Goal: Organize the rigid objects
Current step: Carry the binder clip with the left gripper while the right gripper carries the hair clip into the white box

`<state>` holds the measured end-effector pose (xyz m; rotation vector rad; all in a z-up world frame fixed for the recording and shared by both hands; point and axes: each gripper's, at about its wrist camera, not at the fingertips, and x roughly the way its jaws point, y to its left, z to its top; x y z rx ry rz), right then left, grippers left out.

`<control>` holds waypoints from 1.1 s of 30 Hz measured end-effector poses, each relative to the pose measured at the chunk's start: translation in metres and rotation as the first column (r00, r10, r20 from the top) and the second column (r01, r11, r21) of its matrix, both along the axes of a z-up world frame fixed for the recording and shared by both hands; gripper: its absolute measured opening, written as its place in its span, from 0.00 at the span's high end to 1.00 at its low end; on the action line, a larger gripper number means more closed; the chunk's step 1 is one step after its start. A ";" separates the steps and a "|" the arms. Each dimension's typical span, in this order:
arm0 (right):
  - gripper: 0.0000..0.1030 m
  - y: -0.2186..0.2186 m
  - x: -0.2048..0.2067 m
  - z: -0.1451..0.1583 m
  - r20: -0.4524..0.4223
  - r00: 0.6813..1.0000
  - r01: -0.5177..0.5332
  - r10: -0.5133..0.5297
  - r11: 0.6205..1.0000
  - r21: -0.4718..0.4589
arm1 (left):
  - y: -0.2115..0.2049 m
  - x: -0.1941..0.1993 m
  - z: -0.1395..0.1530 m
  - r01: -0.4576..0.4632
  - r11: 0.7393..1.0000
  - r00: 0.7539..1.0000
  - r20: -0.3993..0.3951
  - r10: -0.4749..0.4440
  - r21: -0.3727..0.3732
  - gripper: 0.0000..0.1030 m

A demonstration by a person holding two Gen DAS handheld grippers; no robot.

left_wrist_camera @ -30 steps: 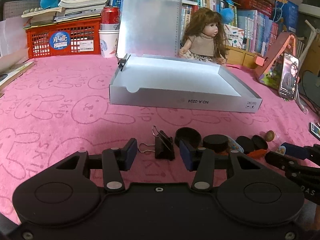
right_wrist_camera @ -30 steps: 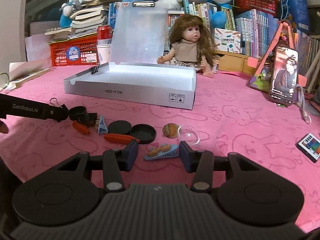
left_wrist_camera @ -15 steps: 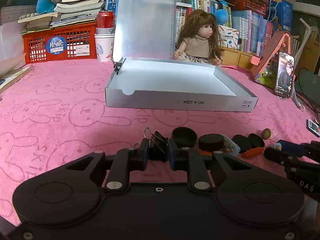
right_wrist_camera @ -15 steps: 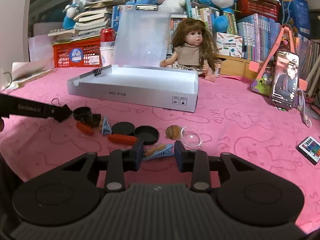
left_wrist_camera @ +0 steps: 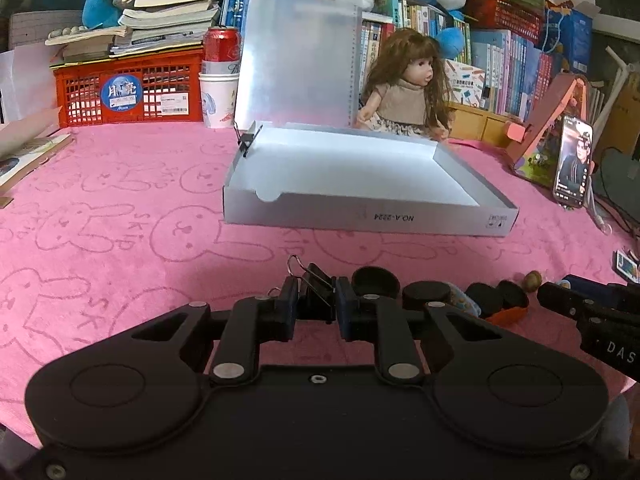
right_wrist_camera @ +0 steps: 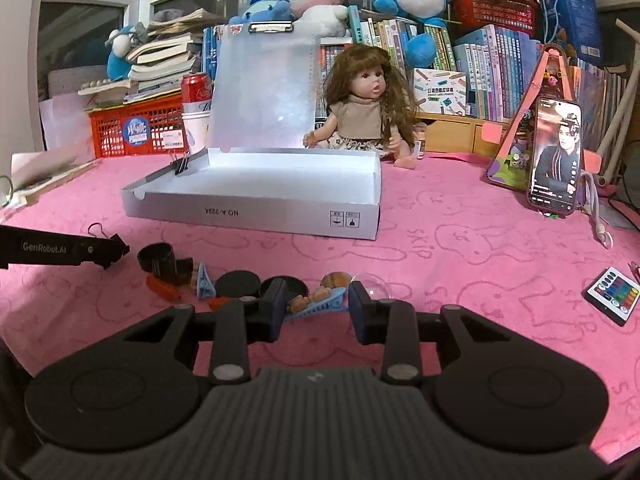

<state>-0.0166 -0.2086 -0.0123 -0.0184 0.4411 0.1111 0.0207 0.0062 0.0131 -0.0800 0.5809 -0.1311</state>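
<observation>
Both pickups are under way: the left tongs (left_wrist_camera: pixel 317 309) clamp a binder clip (left_wrist_camera: pixel 316 292), the right tongs (right_wrist_camera: pixel 316 312) pinch a blue clip (right_wrist_camera: pixel 316 305); lifting into the box (left_wrist_camera: pixel 360 220) comes next.

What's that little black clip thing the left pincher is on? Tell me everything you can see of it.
It is a black binder clip, a folded body that looks like painted metal, with thin silvery wire handles. One wire loop sticks up at its upper left; a second small loop shows low on the left. It sits on the pink rabbit-print cloth, in front of the open grey box. The left gripper has just closed on it, a blue pad pressing each side. A black round cap lies just to its right.
</observation>
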 end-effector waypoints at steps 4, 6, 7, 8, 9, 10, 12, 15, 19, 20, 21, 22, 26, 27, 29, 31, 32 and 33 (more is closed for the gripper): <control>0.63 -0.001 0.002 0.005 0.006 1.000 0.012 -0.012 1.000 0.009 | 0.001 0.000 0.006 -0.004 1.000 1.000 0.008 0.004 -0.003 0.82; 0.63 -0.002 0.004 0.007 0.007 1.000 0.012 -0.013 1.000 0.018 | 0.002 0.001 0.008 -0.003 1.000 1.000 0.009 0.003 -0.006 0.82; 0.63 -0.002 0.005 0.008 0.005 1.000 0.013 -0.013 1.000 0.023 | 0.002 0.001 0.010 -0.002 1.000 1.000 0.009 0.002 -0.008 0.82; 0.63 -0.002 0.006 0.008 0.004 1.000 0.015 -0.015 1.000 0.027 | 0.001 0.002 0.011 -0.001 1.000 1.000 0.010 0.001 -0.008 0.82; 0.63 -0.002 0.007 0.010 0.003 1.000 0.017 -0.017 0.999 0.032 | 0.001 0.003 0.013 0.000 1.000 1.000 0.011 0.000 -0.008 0.82; 0.63 -0.002 0.008 0.011 0.001 1.000 0.018 -0.018 0.999 0.038 | 0.001 0.003 0.015 0.002 1.000 1.000 0.014 -0.002 -0.009 0.82; 0.63 -0.003 0.012 0.013 -0.002 1.000 0.024 -0.024 0.998 0.054 | 0.000 0.005 0.018 0.005 1.000 1.000 0.016 -0.005 -0.010 0.82; 0.63 -0.004 0.019 0.017 -0.007 0.999 0.036 -0.036 0.996 0.077 | -0.002 0.011 0.024 0.010 1.000 1.000 0.017 -0.010 -0.015 0.82; 0.63 -0.004 0.031 0.022 -0.021 0.999 0.043 -0.041 0.993 0.110 | -0.006 0.020 0.032 0.015 1.000 0.999 0.032 -0.015 -0.007 0.82; 0.63 -0.004 0.034 0.023 -0.026 0.999 0.045 -0.043 0.992 0.115 | -0.007 0.023 0.034 0.016 1.000 0.999 0.037 -0.016 -0.001 0.82; 0.63 -0.004 0.038 0.024 -0.030 0.999 0.049 -0.045 0.992 0.120 | -0.008 0.026 0.037 0.019 1.000 0.999 0.040 -0.019 0.004 0.82; 0.63 -0.004 0.043 0.025 -0.035 0.998 0.052 -0.048 0.991 0.126 | -0.010 0.030 0.039 0.022 1.000 0.999 0.044 -0.023 0.008 0.82; 0.63 -0.007 0.063 0.032 -0.060 0.996 0.067 -0.058 0.985 0.162 | -0.015 0.050 0.048 0.025 1.000 0.998 0.053 -0.026 0.015 0.82; 0.63 -0.007 0.069 0.034 -0.064 0.996 0.070 -0.060 0.984 0.166 | -0.016 0.054 0.050 0.028 0.999 0.998 0.054 -0.028 0.017 0.82; 0.63 -0.007 0.082 0.040 -0.073 0.995 0.074 -0.063 0.982 0.172 | -0.019 0.067 0.053 0.031 0.999 0.998 0.053 -0.032 0.023 0.82; 0.63 -0.008 0.094 0.045 -0.084 0.995 0.077 -0.062 0.980 0.184 | -0.021 0.081 0.057 0.030 0.999 0.998 0.050 -0.031 0.023 0.82; 0.63 -0.008 0.102 0.048 -0.090 0.994 0.078 -0.062 0.978 0.192 | -0.021 0.088 0.058 0.026 0.999 0.998 0.048 -0.027 0.020 0.82; 0.63 -0.008 0.109 0.050 -0.094 0.994 0.080 -0.062 0.977 0.197 | -0.021 0.096 0.059 0.021 1.000 0.999 0.046 -0.022 0.013 0.82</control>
